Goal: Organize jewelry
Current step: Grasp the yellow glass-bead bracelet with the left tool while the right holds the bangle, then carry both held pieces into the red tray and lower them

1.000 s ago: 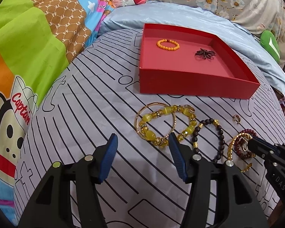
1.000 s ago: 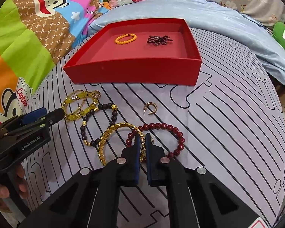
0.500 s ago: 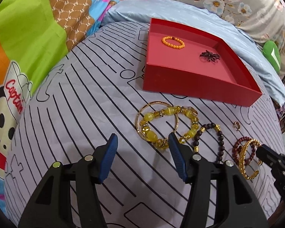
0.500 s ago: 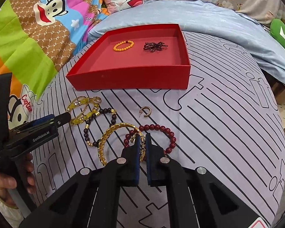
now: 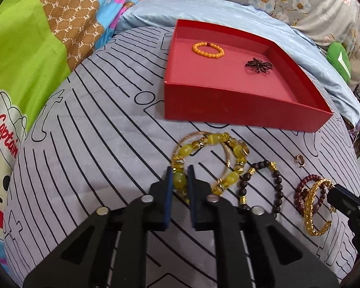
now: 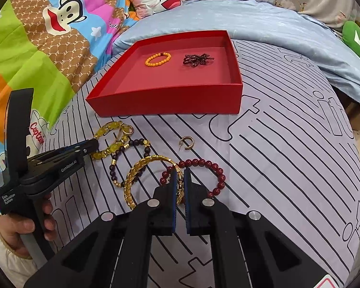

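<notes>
Jewelry lies loose on the bed before the red tray [image 5: 240, 110]: the left claw [image 5: 180, 180] is closing around a slippery, floppy yellow bead bracelet [image 5: 211, 158], best pinched on one bead; right of it, the right claw [image 6: 179, 180] is clamped on the stiff, light gold bangle [image 6: 141, 168]

left wrist: close, steep down | right wrist: same | shared: red tray [image 5: 240, 105] [image 6: 165, 98], bedspread [image 5: 96, 144] [image 6: 288, 148]

The cartoon quilt [image 5: 9, 129] carries a red "Captain" on a white hat and repeated "PF" marks on its brown patches, while the left gripper [image 6: 93, 145] body reads "GenRobot.AI" and, lower down, "Data Acquisition System".
</notes>
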### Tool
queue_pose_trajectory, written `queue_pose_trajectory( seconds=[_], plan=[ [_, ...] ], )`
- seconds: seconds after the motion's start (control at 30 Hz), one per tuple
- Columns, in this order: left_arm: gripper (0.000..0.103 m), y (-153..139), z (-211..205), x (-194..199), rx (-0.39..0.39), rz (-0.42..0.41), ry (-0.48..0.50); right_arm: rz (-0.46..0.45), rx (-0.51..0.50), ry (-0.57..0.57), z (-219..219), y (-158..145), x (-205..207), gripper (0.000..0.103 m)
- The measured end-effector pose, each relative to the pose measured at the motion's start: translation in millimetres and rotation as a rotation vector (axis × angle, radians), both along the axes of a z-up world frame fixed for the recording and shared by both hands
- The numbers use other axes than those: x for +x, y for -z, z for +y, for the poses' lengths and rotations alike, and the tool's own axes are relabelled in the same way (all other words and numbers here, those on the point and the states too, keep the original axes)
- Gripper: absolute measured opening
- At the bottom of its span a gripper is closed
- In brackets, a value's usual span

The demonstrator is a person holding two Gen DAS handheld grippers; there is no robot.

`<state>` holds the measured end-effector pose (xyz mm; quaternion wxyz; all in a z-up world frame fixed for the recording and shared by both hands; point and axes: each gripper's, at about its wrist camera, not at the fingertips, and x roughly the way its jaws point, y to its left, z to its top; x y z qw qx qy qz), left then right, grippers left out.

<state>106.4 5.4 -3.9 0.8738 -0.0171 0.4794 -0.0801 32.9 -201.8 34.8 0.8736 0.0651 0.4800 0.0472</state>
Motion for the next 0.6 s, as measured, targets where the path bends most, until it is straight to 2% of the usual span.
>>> queue_pose_trajectory(
  seconds=[0.3,0.6],
  plan=[
    [0.009,-23.0,0.5,-15.6,-0.044,-0.042,0.052,-0.014,0.003,-0.002,3.3,-6.1,-1.9,0.005],
    [0.009,-69.7,-7.2,-33.3,-0.095,-0.113,0.13,-0.044,0.004,-0.015,8.8,-20.0,-4.8,0.005]
  ],
)
